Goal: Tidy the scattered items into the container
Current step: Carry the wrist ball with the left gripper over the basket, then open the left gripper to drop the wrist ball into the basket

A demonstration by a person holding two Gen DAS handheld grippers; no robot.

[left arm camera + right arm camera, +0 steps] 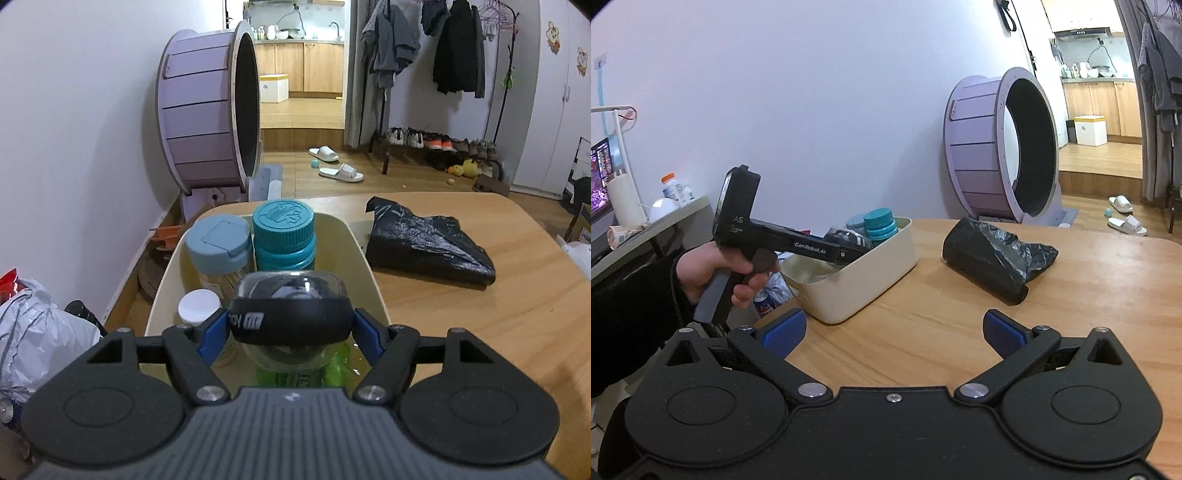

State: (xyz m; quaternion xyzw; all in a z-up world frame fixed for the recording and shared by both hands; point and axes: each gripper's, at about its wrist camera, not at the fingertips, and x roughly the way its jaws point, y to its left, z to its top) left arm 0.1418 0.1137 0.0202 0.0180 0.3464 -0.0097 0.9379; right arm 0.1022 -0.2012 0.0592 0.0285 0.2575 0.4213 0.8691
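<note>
Left tongs (291, 325) grip a clear ball with a black band (290, 314) over the cream container (373, 280), which holds a grey-lidded jar (218, 243) and teal bottle (283, 236). A black bag (993, 254) lies right on the bench (1089, 295). Right tongs (892, 332) stand wide, empty.

One cream container (373, 280) sits on the surface (480, 332). Three capped bottles stand inside: a teal-capped bottle (283, 236), a grey-blue-capped jar (218, 245) and a white-capped bottle (199, 306). One clear ball (291, 314) hangs above them. One black bag (424, 245) lies beside it.
</note>
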